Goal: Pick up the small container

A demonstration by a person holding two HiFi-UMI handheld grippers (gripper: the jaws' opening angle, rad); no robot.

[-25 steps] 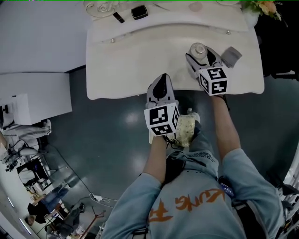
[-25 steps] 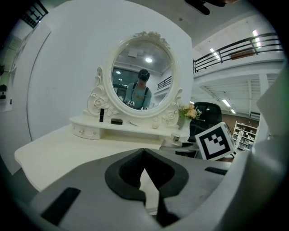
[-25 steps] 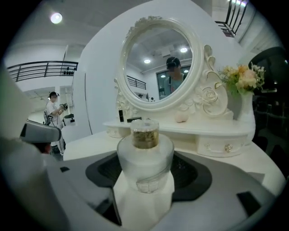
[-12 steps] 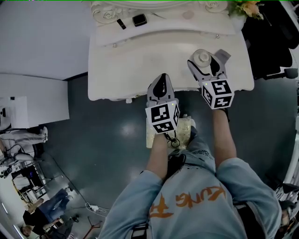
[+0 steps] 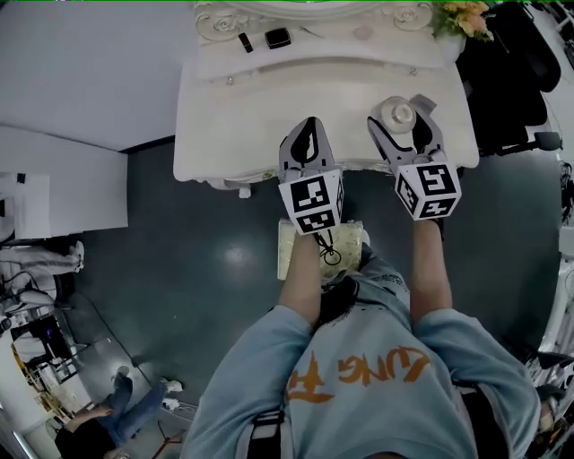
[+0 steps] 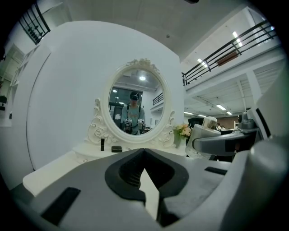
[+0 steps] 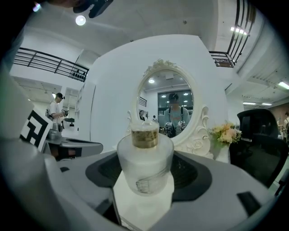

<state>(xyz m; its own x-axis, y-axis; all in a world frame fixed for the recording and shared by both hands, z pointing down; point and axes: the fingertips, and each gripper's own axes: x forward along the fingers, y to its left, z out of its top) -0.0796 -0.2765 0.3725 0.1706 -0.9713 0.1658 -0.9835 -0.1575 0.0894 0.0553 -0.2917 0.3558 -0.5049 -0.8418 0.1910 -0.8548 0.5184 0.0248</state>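
Since a second ago the head view has crept toward the mirror (image 5: 309, 7), so more of its carved base shows, and the right gripper (image 5: 400, 115) still has the small container (image 7: 145, 164) between its jaws. The jaws stand just as far apart as the container is wide, and their tips press against its two sides. The container is a frosted jar with a gold-coloured neck and a clear stopper. What is in it cannot be made out through the cloudy wall, nor can I tell whether its base rests on the desk (image 5: 242, 116). It stands in front of the mirror, toward the right, near the front edge of the desk.

The left gripper (image 6: 144, 151) points at the mirror from the front edge of the desk. Its jaws are together with nothing between them.

A black stick (image 5: 245, 41) and a small black case (image 5: 278, 38) lie at the foot of the mirror on its left side. A bunch of flowers (image 5: 462, 18) stands at its right side.
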